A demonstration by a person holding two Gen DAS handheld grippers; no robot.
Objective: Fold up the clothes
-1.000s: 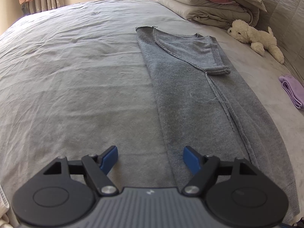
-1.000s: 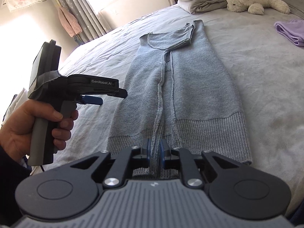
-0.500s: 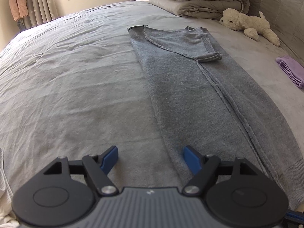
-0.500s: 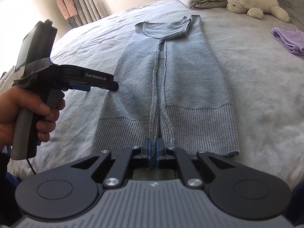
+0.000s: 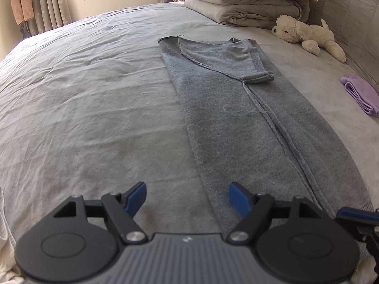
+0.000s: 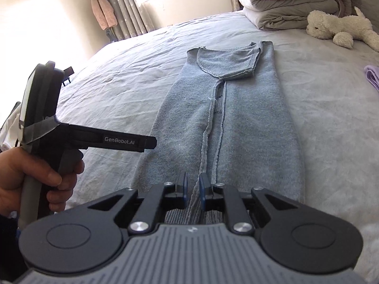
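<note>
Straddling a raised fold of the grey sweater (image 6: pixel 248 123), the right gripper (image 6: pixel 192 190) has its blue pads a little apart; the jaws have just been opening, and the ribbed hem edge stands between them, seemingly no longer pinched. Left of it, the left gripper (image 5: pixel 187 200) hangs with its jaws spread wide and nothing between them, one blue pad (image 5: pixel 239 201) over the sweater's near left edge and the other over bare sheet. A hand (image 6: pixel 35 179) grasps that tool's grey handle. The sweater lies lengthwise on the grey bed sheet (image 5: pixel 83 94), folded into a long narrow strip with a sleeve turned across its far end and two seams running down the middle. Beyond it sit folded quilts (image 5: pixel 248 2) and a white plush dog (image 5: pixel 305 35); a lilac folded cloth (image 5: pixel 360 94) lies well apart to the right.
</note>
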